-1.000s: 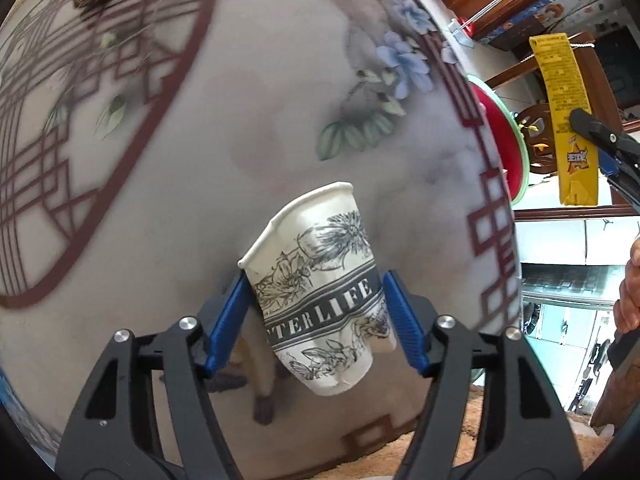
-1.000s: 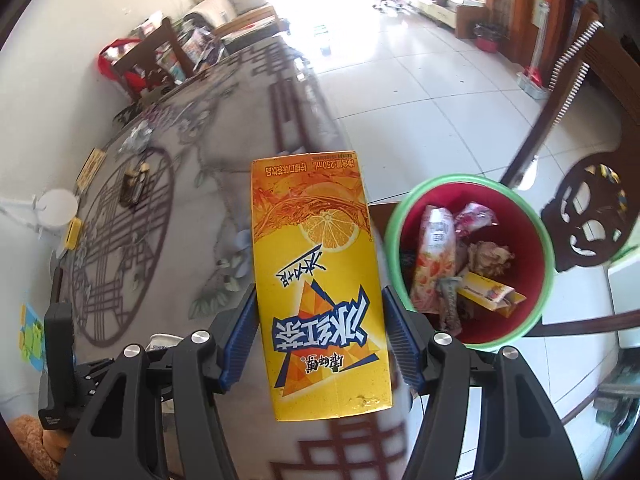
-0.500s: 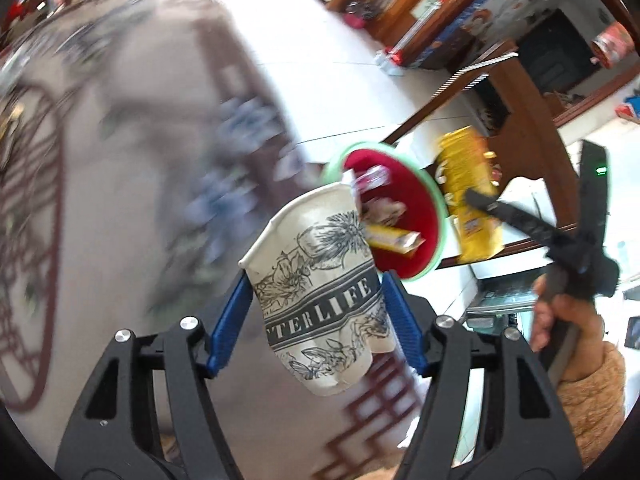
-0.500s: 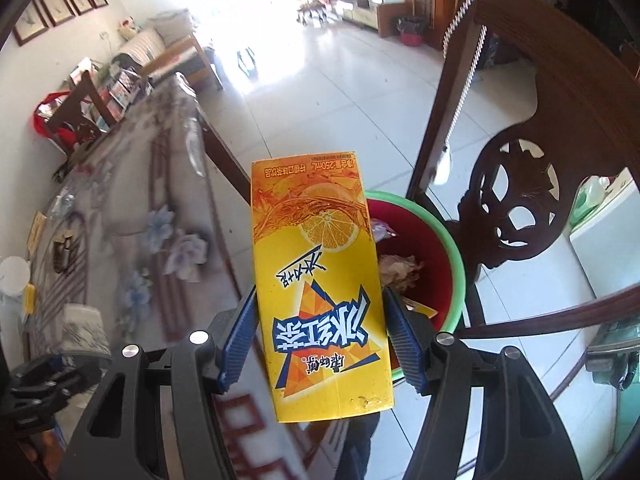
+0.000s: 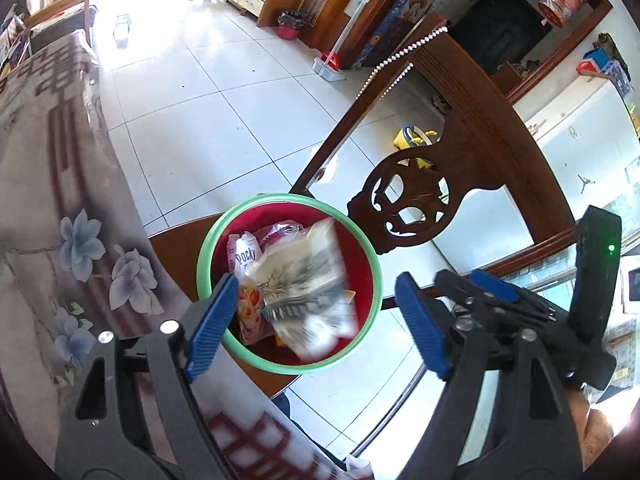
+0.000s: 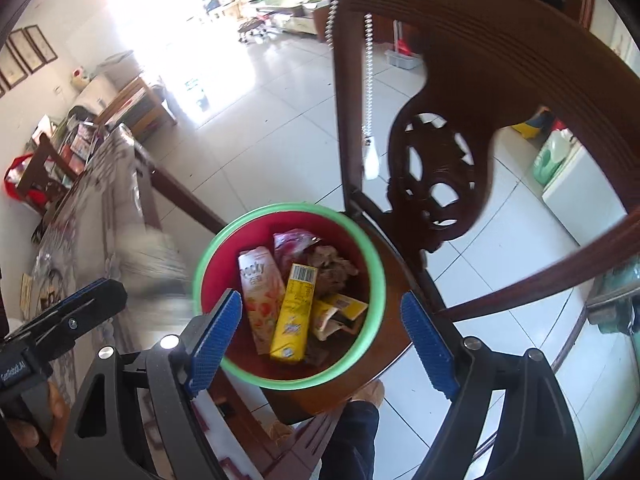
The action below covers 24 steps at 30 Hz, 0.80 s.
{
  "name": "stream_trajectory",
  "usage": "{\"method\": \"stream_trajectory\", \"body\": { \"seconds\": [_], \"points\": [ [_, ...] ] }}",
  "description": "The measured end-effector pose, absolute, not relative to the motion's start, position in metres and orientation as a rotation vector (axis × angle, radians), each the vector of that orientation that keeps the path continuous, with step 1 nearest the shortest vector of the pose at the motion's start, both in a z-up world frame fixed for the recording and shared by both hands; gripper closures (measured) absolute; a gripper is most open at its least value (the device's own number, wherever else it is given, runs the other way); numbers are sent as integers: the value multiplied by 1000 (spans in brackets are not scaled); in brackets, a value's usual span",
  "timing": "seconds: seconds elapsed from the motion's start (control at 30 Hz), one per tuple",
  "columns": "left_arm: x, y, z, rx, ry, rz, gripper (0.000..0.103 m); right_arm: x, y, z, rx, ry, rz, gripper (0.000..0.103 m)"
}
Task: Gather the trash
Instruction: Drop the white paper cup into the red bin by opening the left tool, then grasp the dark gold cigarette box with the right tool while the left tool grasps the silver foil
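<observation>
Both your grippers have just been opening: the left gripper has let the paper cup drop, blurred, into the red bin. Your right gripper gapes empty above it, its yellow carton lying inside among wrappers.

- Our left hand-held gripper is matte black, with two ribbed blue pads and round silver screws on its angular finger arms, each cut by a triangular opening.
- Our right hand-held gripper has the same black frame, blue pads and silver screws.
- Seen from the left wrist, its handle carries a small green light.
- Dark trousers cover our leg.
</observation>
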State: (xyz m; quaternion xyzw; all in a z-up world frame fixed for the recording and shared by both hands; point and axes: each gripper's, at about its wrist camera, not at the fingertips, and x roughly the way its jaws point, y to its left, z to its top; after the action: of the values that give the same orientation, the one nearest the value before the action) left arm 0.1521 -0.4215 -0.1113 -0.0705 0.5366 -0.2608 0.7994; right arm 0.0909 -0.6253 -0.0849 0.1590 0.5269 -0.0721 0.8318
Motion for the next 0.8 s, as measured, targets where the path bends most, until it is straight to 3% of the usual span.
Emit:
{"method": "stream_trajectory", "body": {
  "seconds": [0.33, 0.7, 0.8],
  "points": [
    [125, -285, -97, -265, 1116, -305, 22, 118, -533, -78, 277, 1115, 26, 23],
    [52, -54, -103, -449, 1078, 105, 22, 157, -262, -84, 127, 1173, 469, 22],
    [39, -9, -107, -488, 1069, 166, 22, 169, -196, -88, 87, 1176, 532, 18]
  ]
}}
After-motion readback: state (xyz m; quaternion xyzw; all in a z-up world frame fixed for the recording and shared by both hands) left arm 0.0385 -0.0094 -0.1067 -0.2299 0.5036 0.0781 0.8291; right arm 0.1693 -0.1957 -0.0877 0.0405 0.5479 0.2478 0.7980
